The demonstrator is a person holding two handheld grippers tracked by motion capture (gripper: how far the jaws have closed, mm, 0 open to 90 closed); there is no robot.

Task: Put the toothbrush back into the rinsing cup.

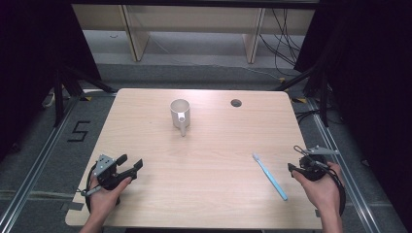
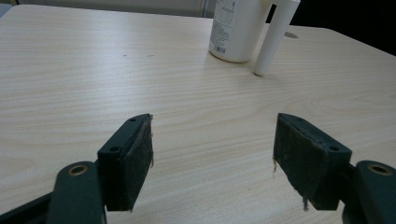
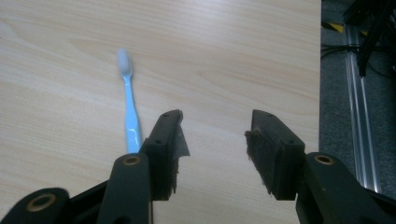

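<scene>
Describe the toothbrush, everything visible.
The toothbrush is light blue, looks like plastic, with a slim straight handle and a small pale bristle head. It lies flat on the wooden table, on the person's right side, head pointing away from the person and slightly left. It rests only on the table. The right claw is open beside its handle end, not touching it; one jaw hides the handle's tip in the right gripper view.

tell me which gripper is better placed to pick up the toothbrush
Right, likely. The right gripper sits open just beside the blue toothbrush, while the left gripper is across the table from it.
</scene>
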